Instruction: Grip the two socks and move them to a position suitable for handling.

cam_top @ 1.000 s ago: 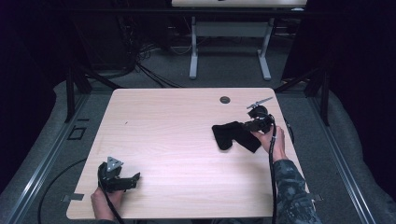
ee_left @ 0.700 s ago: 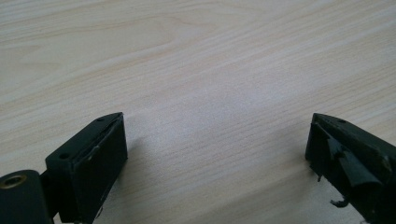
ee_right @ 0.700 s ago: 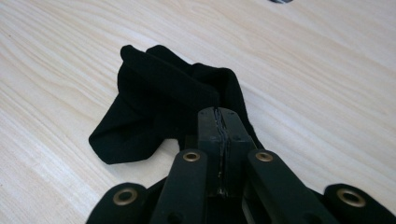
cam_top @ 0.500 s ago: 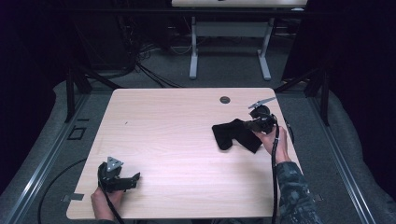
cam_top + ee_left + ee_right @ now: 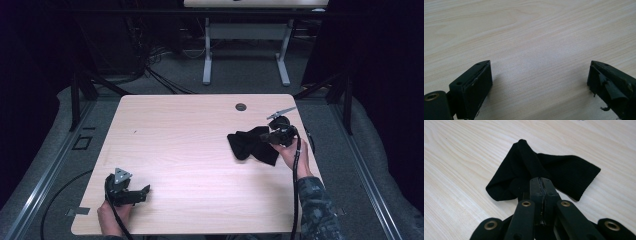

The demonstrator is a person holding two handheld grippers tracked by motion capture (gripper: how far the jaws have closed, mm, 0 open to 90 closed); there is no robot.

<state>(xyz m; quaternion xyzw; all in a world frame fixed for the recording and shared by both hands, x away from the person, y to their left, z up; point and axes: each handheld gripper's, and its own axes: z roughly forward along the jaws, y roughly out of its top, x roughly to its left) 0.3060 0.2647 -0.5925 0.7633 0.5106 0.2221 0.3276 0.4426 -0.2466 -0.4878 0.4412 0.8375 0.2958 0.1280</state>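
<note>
A black knitted cloth point(image 5: 251, 144) lies bunched on the right side of the light wooden table point(image 5: 190, 150). My right gripper point(image 5: 270, 137) is shut on a fold of it; in the right gripper view the jaws pinch the cloth point(image 5: 564, 173) and the rest fans out ahead of my right gripper point(image 5: 541, 182). My left gripper point(image 5: 142, 192) rests near the table's front left corner, held by a hand. Its jaws stand wide apart in the left gripper view with bare wood between them, so my left gripper point(image 5: 539, 77) is open.
A round cable hole point(image 5: 241, 106) sits near the table's far edge. A white-legged desk frame point(image 5: 245, 55) and cables point(image 5: 150, 70) stand on the floor beyond. Metal rails point(image 5: 45, 170) run along both sides of the table.
My right gripper has drawn the cloth a little toward the table's far right, bunching it. The left gripper has stayed put.
</note>
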